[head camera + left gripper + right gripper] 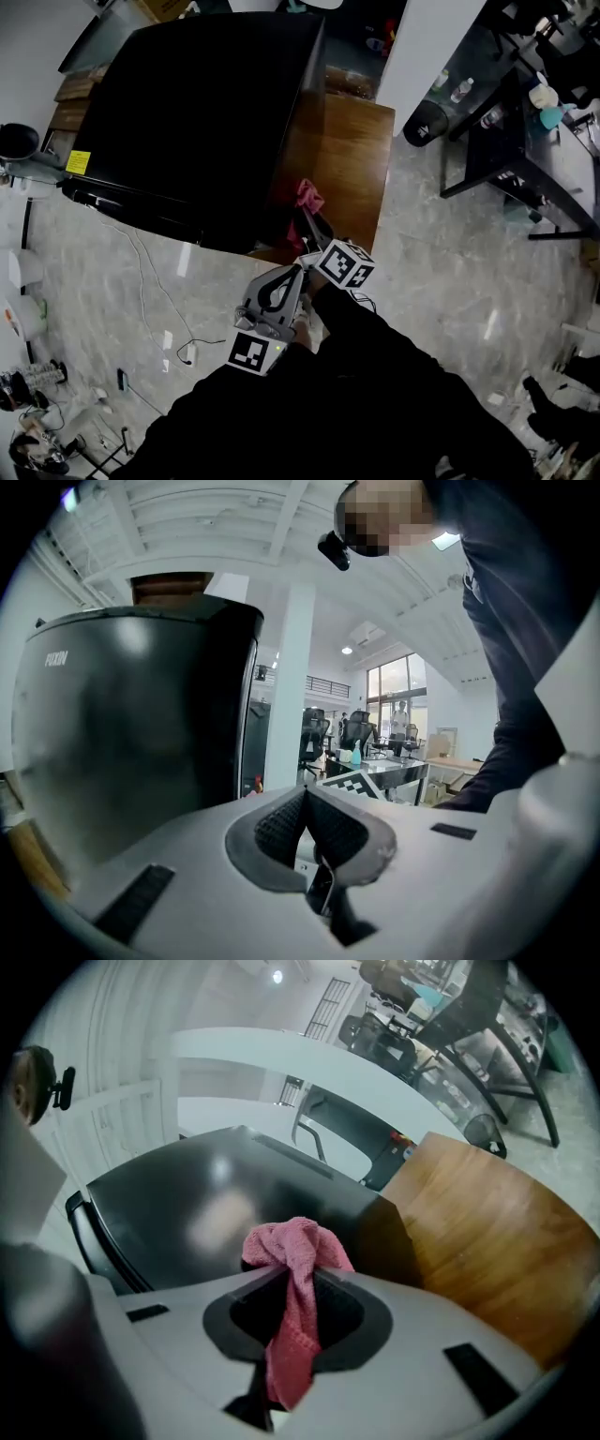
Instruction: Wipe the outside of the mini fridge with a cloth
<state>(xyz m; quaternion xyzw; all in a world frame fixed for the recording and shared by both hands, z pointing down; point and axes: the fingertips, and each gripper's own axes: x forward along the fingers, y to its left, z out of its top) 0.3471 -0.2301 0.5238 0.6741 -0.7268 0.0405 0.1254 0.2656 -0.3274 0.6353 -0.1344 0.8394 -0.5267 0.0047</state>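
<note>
Pink terry cloth point(298, 1239) is hanging clamped between the jaws of the right gripper point(291, 1281), seemingly touching the glossy black mini fridge point(197, 122); the left gripper point(306, 795), jaws pressed together and empty, is hovering beside it.

The lower end of the cloth point(286, 1241) is hidden deep inside the right hand-held gripper point(296, 1283).
</note>
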